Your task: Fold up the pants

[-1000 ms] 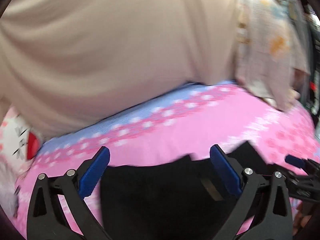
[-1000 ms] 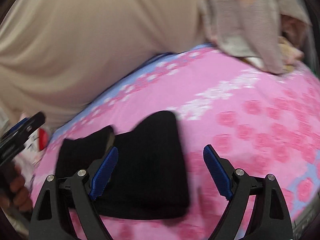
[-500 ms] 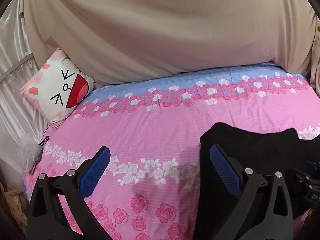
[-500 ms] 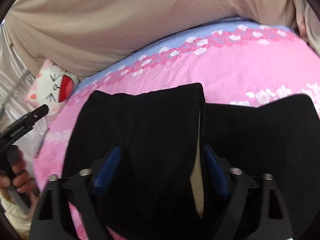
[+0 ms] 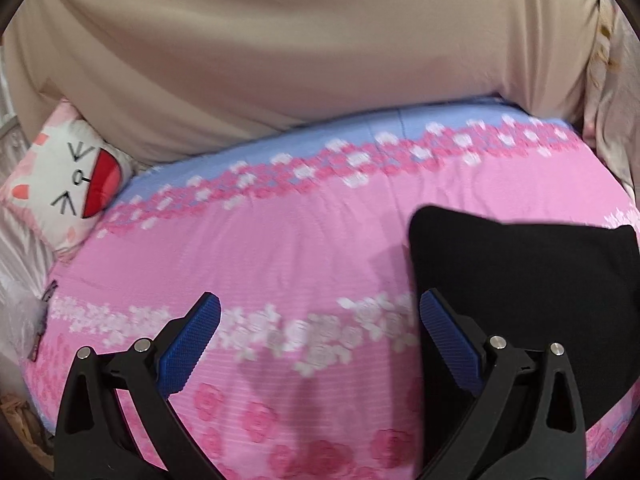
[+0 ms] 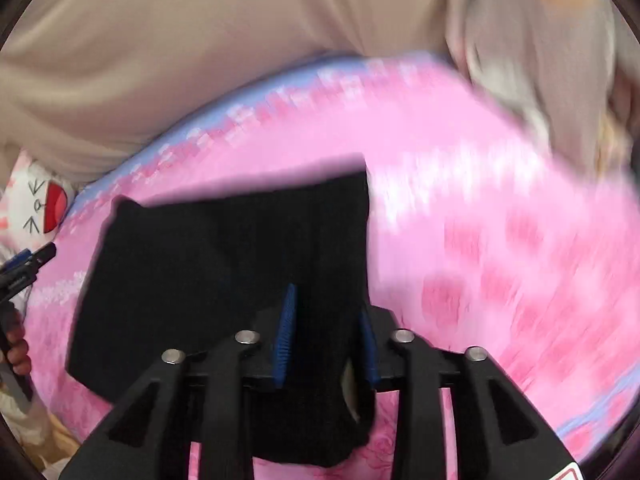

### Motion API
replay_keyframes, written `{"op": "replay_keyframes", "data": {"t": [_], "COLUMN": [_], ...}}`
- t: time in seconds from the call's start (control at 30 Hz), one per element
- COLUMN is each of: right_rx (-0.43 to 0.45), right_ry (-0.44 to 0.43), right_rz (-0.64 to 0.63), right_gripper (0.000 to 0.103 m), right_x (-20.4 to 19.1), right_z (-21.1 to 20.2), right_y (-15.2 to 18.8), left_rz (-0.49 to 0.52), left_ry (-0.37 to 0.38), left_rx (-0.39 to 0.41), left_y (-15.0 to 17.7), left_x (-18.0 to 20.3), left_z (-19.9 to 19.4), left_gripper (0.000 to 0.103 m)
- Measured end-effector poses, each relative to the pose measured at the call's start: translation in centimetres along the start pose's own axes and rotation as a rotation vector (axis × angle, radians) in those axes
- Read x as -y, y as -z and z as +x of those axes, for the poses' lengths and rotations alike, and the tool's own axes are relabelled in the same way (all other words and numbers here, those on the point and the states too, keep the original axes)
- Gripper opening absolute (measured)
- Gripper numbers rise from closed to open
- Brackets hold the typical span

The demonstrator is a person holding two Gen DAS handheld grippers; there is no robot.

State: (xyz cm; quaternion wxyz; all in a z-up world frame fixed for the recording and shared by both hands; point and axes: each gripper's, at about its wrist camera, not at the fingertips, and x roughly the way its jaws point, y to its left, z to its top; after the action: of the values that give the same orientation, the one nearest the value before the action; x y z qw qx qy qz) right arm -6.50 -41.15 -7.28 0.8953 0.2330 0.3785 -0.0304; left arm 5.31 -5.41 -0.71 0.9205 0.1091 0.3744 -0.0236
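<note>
**Right tool clamped on the pants, left tool free beside them**

The black pants (image 6: pixel 224 264) lie on the pink flowered bed (image 5: pixel 280 248), partly folded into a block, with one thick bunched edge rising between the blue pads of the right tool (image 6: pixel 326 344). That tool's jaws have just been closing and now pinch the bunched fabric. The left tool (image 5: pixel 320 340) hangs wide apart over bare bedding just left of the pants, gripping nothing. To fold cleanly, the right tool likely needs to carry its edge low and straight across so the layers stack square. The left tool could pin the near corner to stop the block sliding. A cat-face pillow (image 5: pixel 68 184) sits well clear at the headboard side.
</note>
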Motion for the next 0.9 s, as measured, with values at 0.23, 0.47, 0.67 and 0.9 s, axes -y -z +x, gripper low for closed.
{"op": "replay_keyframes", "data": {"t": [0.23,0.47,0.67,0.9], "right_rx": [0.054,-0.087,-0.075,0.012], "right_ry": [0.014,-0.093,-0.216,-0.215], "right_rz": [-0.026,0.048,0.165,0.001], "right_gripper": [0.066,0.071,0.055,0.035], "right_x": [0.0,1.3,2.1,-6.0], "right_z": [-2.1,1.7,2.9,-0.5], "right_y": [-0.9,0.5,1.1,-1.4], "left_rz": [-0.015,-0.136,-0.145,-0.131], "left_ry": [0.115,0.433,0.592,0.653], "left_rx": [-0.060,-0.284,-0.321,-0.175], "left_y": [0.4,2.7,3.3,0.0], "left_x": [2.4,3.8,5.5,0.6], "left_z": [1.1,5.0,6.6,2.4], "left_gripper": [0.098,0.098,0.075,0.021]}}
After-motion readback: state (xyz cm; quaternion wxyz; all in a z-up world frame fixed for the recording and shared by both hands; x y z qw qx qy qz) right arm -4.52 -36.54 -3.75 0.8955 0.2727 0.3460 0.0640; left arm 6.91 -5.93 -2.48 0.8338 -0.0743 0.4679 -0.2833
